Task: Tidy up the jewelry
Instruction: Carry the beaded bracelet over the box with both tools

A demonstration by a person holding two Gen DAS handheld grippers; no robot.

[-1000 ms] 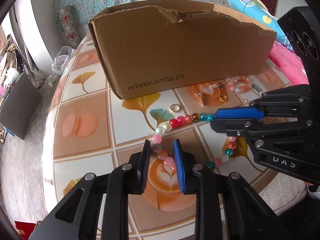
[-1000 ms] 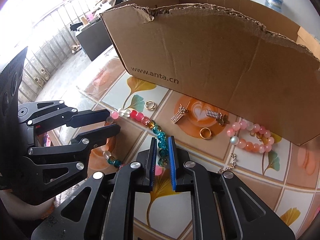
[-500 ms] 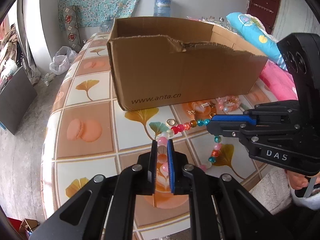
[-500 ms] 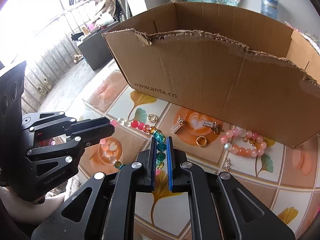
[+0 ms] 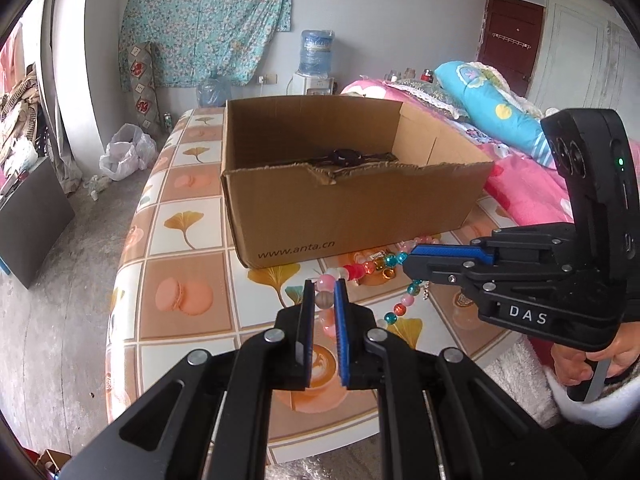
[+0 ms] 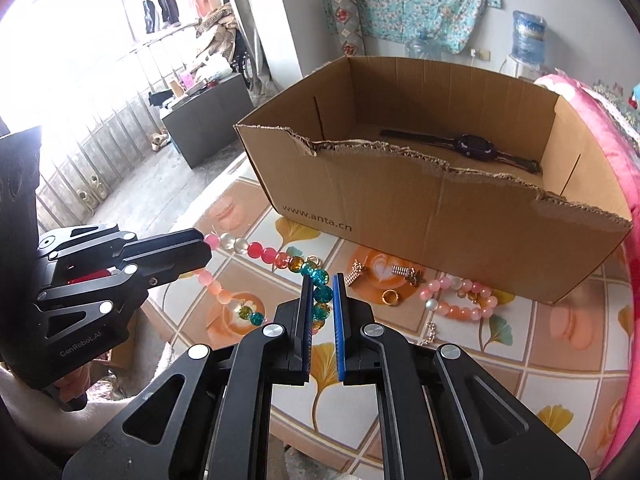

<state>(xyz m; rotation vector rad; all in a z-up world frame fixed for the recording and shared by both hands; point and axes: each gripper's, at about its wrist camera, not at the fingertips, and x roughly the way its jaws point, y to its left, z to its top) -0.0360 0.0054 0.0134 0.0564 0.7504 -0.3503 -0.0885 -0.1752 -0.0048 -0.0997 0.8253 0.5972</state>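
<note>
A multicoloured bead necklace [image 5: 356, 270] hangs in the air between both grippers, above the tiled table. My left gripper [image 5: 324, 285] is shut on its pink and grey beads. My right gripper [image 6: 321, 280] is shut on its teal beads [image 6: 320, 290]; it also shows in the left wrist view [image 5: 408, 262]. The necklace also shows in the right wrist view [image 6: 260, 251]. An open cardboard box [image 5: 352, 216] stands just behind; a dark watch [image 6: 472, 146] lies inside it.
On the table [image 6: 560, 368] in front of the box [image 6: 440, 220] lie a pink bead bracelet [image 6: 460, 300], a gold ring [image 6: 390, 298], small gold charms [image 6: 402, 271] and a thin chain [image 6: 430, 330]. A pink bed [image 5: 520, 192] is to the right.
The left gripper shut on the necklace. Both grippers rose and lifted it off the table; the box's inside and the watch have come into view.
</note>
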